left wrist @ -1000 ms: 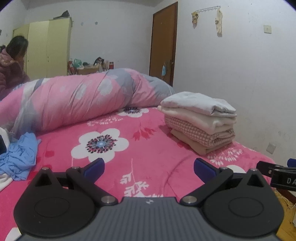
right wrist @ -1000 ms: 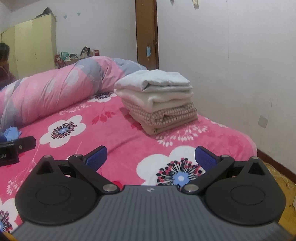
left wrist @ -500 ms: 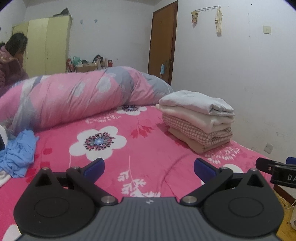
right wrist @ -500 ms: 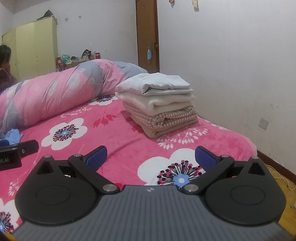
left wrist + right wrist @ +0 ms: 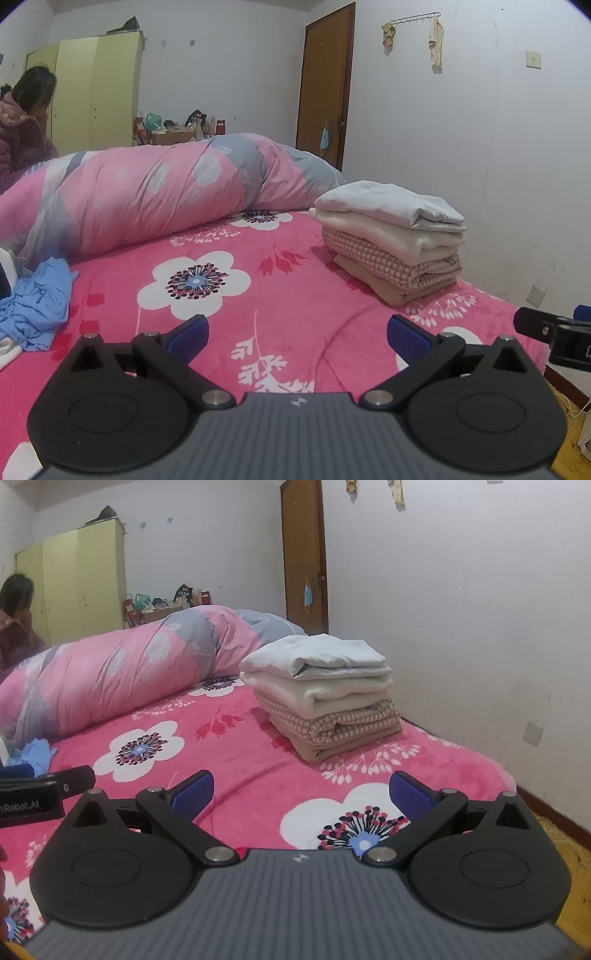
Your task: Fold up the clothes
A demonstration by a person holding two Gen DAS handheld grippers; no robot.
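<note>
A stack of several folded clothes point(image 5: 395, 236) point(image 5: 325, 698) rests on the far right side of the pink flowered bed point(image 5: 266, 295) point(image 5: 258, 775): pale grey on top, cream, checked, tan below. A crumpled blue garment point(image 5: 35, 302) point(image 5: 35, 755) lies unfolded at the left edge. My left gripper point(image 5: 297, 334) hovers open above the bed's near edge, holding nothing. My right gripper point(image 5: 301, 794) is likewise open and empty, facing the stack from well short of it. Each gripper's side shows in the other's view.
A rolled pink and grey quilt point(image 5: 155, 192) runs across the back of the bed. A seated person point(image 5: 26, 125) is at the far left near a yellow wardrobe point(image 5: 96, 88). A brown door point(image 5: 325, 88) and white wall stand right; wooden floor point(image 5: 554, 834) lies beyond the bed.
Both views have shifted slightly: the scene sits a little lower and the stack a bit nearer. Both grippers stay open and empty; the clothes have not moved.
</note>
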